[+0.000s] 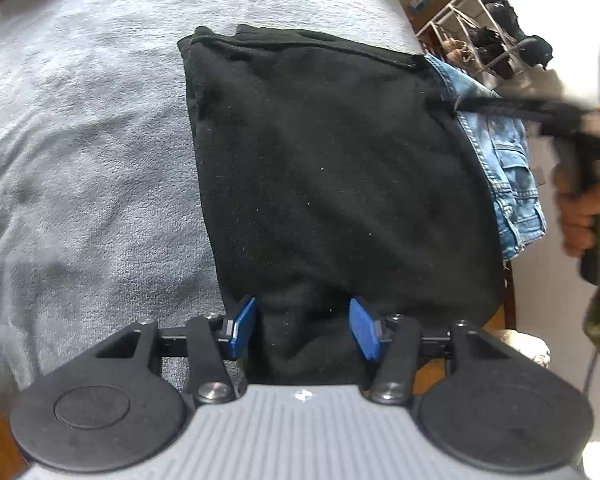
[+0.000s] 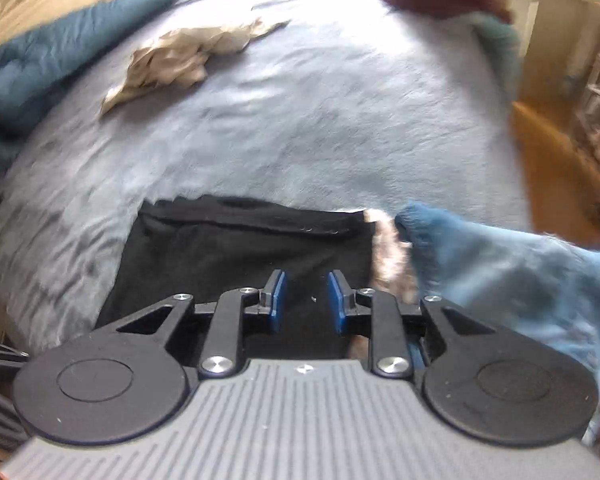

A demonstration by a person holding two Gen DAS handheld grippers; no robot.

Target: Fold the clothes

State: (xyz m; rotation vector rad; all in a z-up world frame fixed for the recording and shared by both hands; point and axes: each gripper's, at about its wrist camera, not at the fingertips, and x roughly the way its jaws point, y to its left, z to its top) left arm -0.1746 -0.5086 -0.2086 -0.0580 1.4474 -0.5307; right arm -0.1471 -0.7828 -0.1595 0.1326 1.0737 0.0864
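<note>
A folded black garment point(image 1: 324, 168) lies on the grey-blue bed cover point(image 1: 84, 128). My left gripper point(image 1: 303, 328) hovers over its near edge, open. A raised hump of black cloth sits between the blue pads point(image 1: 242, 330), which stand clear of it. My right gripper point(image 2: 307, 300) is over the garment's right side point(image 2: 236, 248). Its pads are a narrow gap apart, and black cloth fills that gap. In the left wrist view it appears blurred at the garment's right edge point(image 1: 460, 106), with a dark strip running from cloth to jaws.
Blue jeans point(image 1: 512, 168) lie against the garment's right side, near the bed's edge. A crumpled beige garment point(image 2: 180, 60) and a teal quilt point(image 2: 52, 64) lie farther up the bed. A shoe rack point(image 1: 476, 36) and wooden floor point(image 2: 548, 148) are beyond the right edge. A person's hand point(image 1: 580, 220) holds the right gripper.
</note>
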